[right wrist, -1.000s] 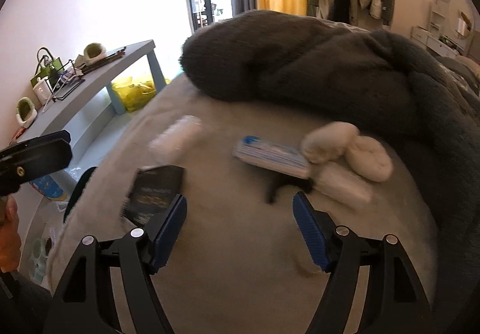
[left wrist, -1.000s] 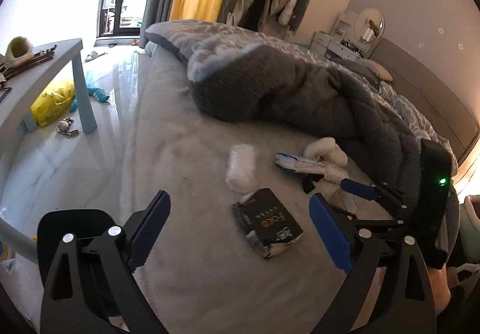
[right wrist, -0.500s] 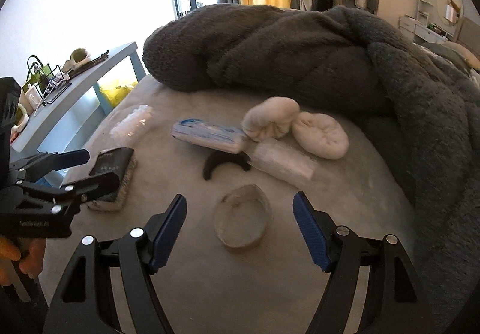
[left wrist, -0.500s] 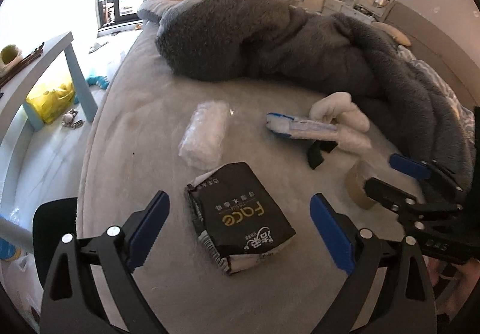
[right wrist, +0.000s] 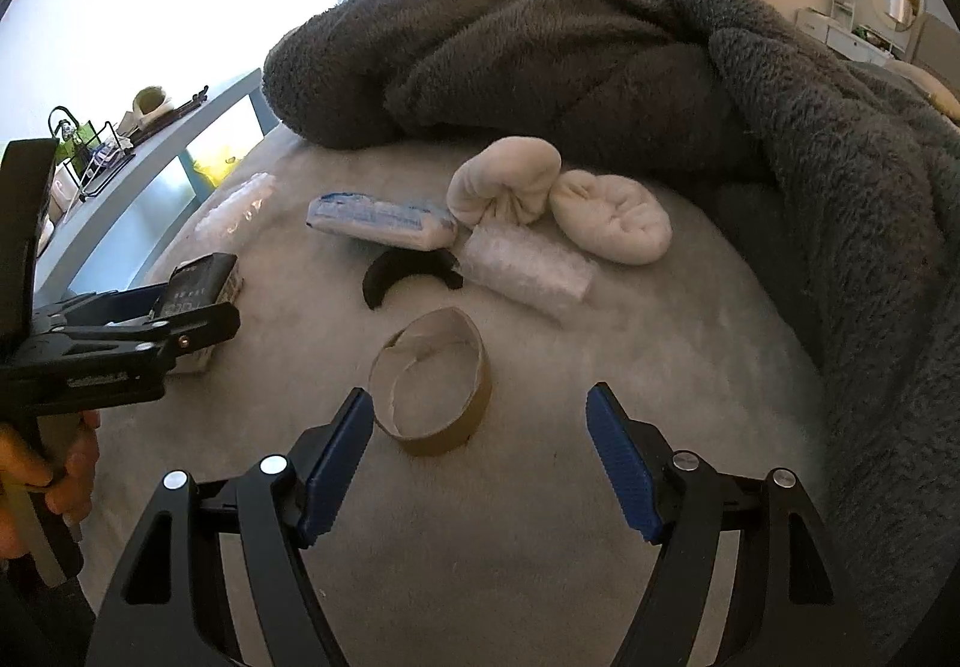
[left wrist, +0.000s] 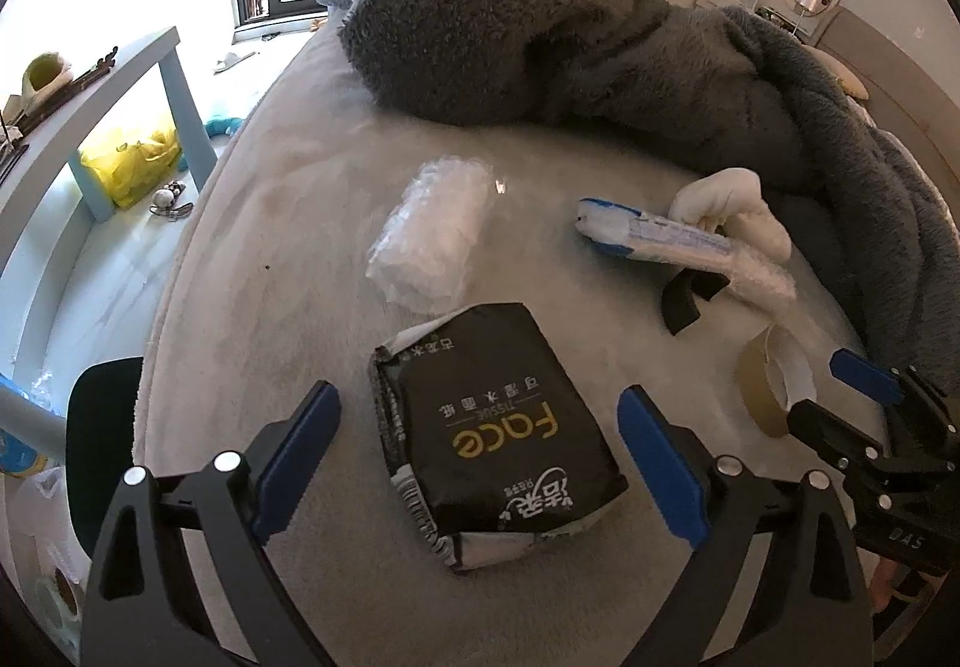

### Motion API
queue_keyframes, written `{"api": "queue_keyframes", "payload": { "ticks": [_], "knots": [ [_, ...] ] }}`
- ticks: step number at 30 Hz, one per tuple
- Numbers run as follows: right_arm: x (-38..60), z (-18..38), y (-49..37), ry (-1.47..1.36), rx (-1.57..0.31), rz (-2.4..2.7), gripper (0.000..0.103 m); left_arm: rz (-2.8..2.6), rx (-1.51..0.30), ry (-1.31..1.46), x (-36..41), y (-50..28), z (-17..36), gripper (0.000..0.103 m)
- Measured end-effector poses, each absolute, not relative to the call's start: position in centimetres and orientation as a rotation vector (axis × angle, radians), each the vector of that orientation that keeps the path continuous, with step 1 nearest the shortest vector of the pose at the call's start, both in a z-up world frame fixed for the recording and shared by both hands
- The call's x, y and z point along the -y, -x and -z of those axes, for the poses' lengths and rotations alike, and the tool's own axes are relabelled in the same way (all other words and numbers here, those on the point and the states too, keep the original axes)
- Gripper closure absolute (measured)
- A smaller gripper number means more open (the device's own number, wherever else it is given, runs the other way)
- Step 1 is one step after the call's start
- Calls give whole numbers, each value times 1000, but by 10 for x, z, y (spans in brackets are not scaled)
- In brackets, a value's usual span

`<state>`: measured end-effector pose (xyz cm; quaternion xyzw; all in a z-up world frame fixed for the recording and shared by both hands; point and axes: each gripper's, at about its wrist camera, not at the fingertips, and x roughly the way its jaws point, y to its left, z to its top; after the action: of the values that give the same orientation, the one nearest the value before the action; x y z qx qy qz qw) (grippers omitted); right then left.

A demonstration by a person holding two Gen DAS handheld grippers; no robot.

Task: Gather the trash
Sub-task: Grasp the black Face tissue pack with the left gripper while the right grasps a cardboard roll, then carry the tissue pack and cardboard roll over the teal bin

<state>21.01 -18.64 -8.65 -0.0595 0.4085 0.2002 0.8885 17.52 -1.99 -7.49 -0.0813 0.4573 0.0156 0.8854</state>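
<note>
I have the left gripper (left wrist: 477, 454) spread wide and holding nothing, with the black tissue pack (left wrist: 492, 436) lying on the bed (left wrist: 252, 259) right between its fingers. The pack's long axis runs roughly along my approach line, slightly skewed, so the fingers should close across its short width. The right gripper (right wrist: 480, 454) is equally wide and empty; the cardboard tape core (right wrist: 432, 388) lies on its side just ahead of it, a little left of centre, nearer the left finger. Each gripper is nearest its own item, so I judge I should take both without crossing over.

Further off lie a crumpled clear wrapper (left wrist: 435, 238), a blue-and-white packet (right wrist: 381, 220), a black curved piece (right wrist: 408, 277), a bubble-wrap roll (right wrist: 525, 274) and two rolled socks (right wrist: 558, 205), beside the grey blanket (right wrist: 600, 67).

Compared with half a second ago, both grippers have moved closer: the pack now sits deeper between the left fingers, and the core is larger and nearer the right ones.
</note>
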Motion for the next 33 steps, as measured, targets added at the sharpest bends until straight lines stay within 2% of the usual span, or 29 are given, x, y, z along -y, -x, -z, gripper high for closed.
{"api": "queue_keyframes", "payload": {
  "ticks": [6,9,25,26,27,33],
  "knots": [
    [188,88,-213,99,-867,-427,29,-38,-953,154,20,-176,78,30],
    [186,88,-213,99,-869,-430,29,-27,-947,149,19,-174,76,35],
    [158,88,-216,131,-880,-404,29,96,-886,179,4,-158,56,39],
    [157,89,-217,134,-884,-397,32,116,-884,195,1,-156,54,39],
    [157,92,-217,138,-890,-385,39,124,-881,199,-1,-155,53,39],
    [155,101,-224,149,-904,-327,59,164,-856,202,-10,-145,44,39]
  ]
}}
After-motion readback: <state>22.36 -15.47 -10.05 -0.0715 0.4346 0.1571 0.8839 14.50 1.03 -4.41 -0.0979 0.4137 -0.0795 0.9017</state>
